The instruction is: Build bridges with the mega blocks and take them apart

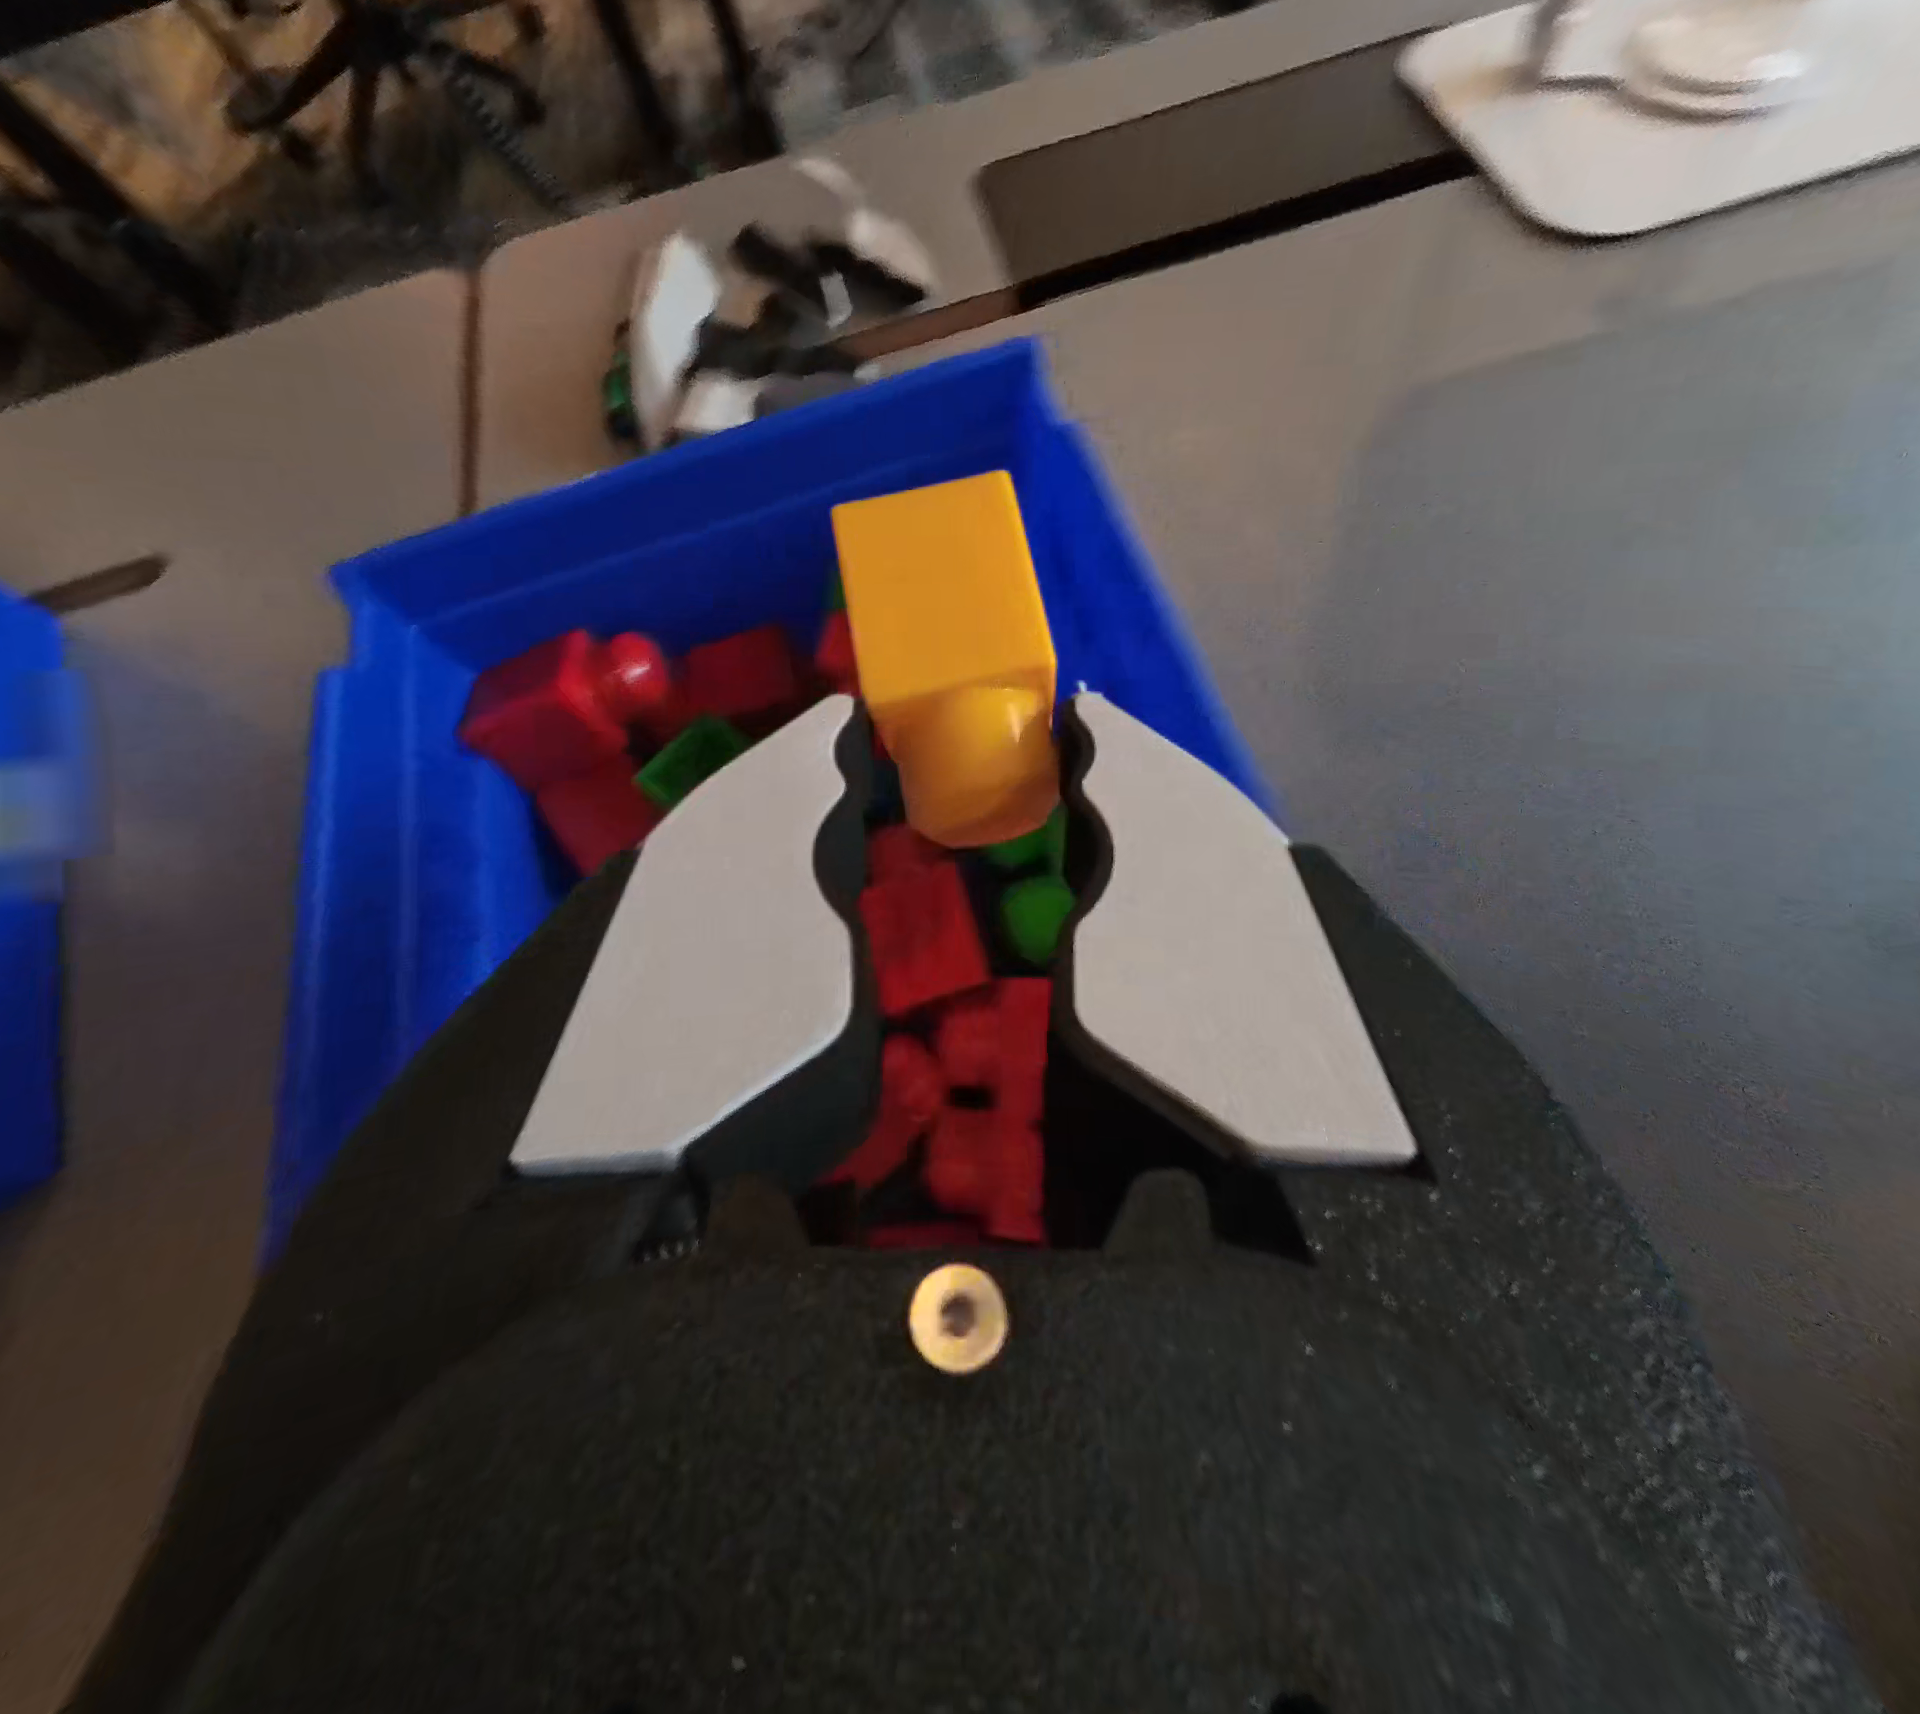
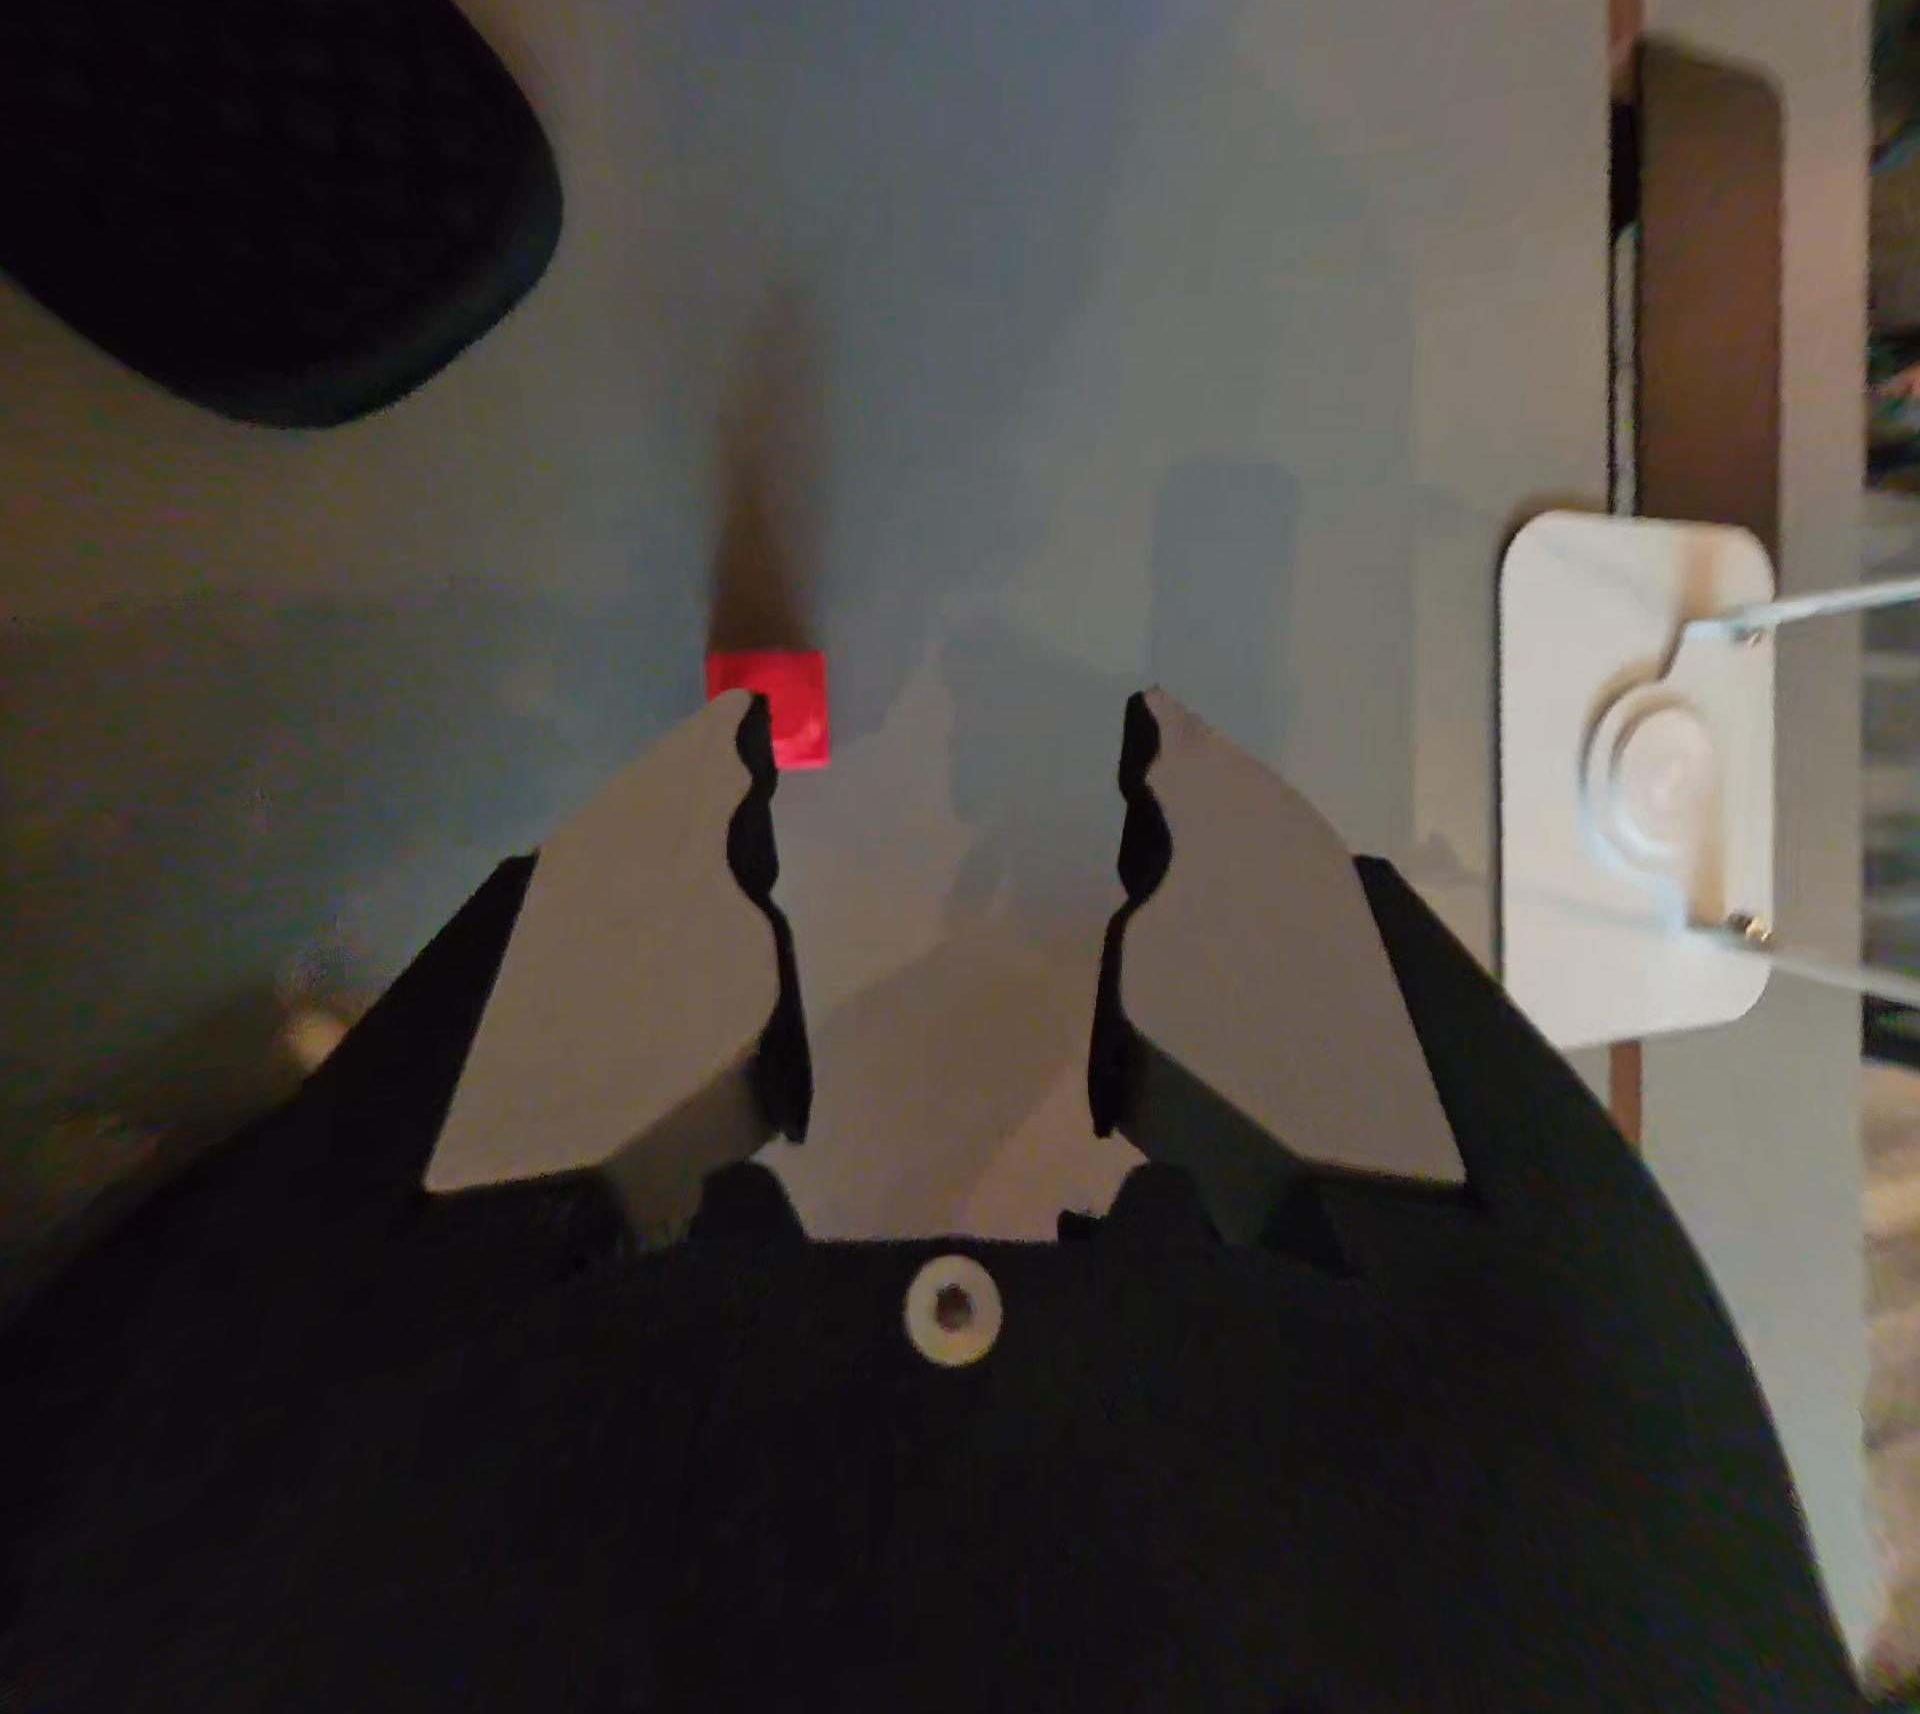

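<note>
Right now the left gripper (image 1: 964,708) pinches a yellow block (image 1: 951,625) by its near end, held above a blue bin (image 1: 416,729) of red and green blocks (image 1: 925,926) on the grey bench (image 1: 1558,625). Meanwhile the right gripper (image 2: 940,698) hangs spread and empty above the bench, a single red block (image 2: 795,693) lying just beyond its left fingertip.

A grey table (image 1: 1558,729) carries everything. At centre frame in the left wrist view a blue bin (image 1: 727,511) rests on it, and part of a second blue bin (image 1: 26,885) sits at the left edge. A white stand base (image 1: 1621,137) lies upper right. In the right wrist view a red block (image 2: 795,708) sits on the tabletop left of centre.
</note>
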Action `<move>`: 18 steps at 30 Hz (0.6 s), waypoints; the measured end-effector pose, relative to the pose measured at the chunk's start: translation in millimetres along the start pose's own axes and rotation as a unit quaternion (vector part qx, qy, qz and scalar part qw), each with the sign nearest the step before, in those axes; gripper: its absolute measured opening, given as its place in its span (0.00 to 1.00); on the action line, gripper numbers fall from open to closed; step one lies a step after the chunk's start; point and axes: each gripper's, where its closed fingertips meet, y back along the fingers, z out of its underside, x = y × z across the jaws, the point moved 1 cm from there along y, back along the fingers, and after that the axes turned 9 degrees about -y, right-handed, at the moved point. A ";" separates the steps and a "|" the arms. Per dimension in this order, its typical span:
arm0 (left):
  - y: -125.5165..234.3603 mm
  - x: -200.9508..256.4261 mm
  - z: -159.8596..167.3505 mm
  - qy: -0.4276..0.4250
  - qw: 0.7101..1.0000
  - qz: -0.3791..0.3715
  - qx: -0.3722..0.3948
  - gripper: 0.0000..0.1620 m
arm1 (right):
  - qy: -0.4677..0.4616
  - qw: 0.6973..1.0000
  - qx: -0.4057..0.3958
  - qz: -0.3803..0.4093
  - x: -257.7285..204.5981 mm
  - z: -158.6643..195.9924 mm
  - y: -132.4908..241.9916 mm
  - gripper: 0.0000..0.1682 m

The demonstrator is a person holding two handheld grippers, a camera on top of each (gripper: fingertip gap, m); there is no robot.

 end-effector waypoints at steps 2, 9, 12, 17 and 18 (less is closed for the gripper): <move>12.1 32.9 -14.4 -0.029 0.998 0.049 0.012 0.21 | 0.040 0.998 0.039 -0.001 -2.0 -13.8 -1.3 0.38; 39.6 151.7 -39.2 -0.163 0.965 0.204 0.016 0.21 | 0.163 0.974 0.154 0.002 -17.6 -62.0 -2.0 0.35; 47.2 195.3 -41.4 -0.236 0.940 0.244 0.005 0.21 | 0.183 0.967 0.179 -0.006 -22.6 -76.9 -3.3 0.33; 57.3 255.4 -41.8 -0.330 0.895 0.301 -0.006 0.21 | 0.215 0.961 0.175 -0.022 -31.5 -90.2 -14.4 0.33; 59.0 263.9 -42.5 -0.341 0.887 0.310 -0.005 0.21 | 0.220 0.960 0.169 -0.028 -33.9 -90.8 -17.7 0.33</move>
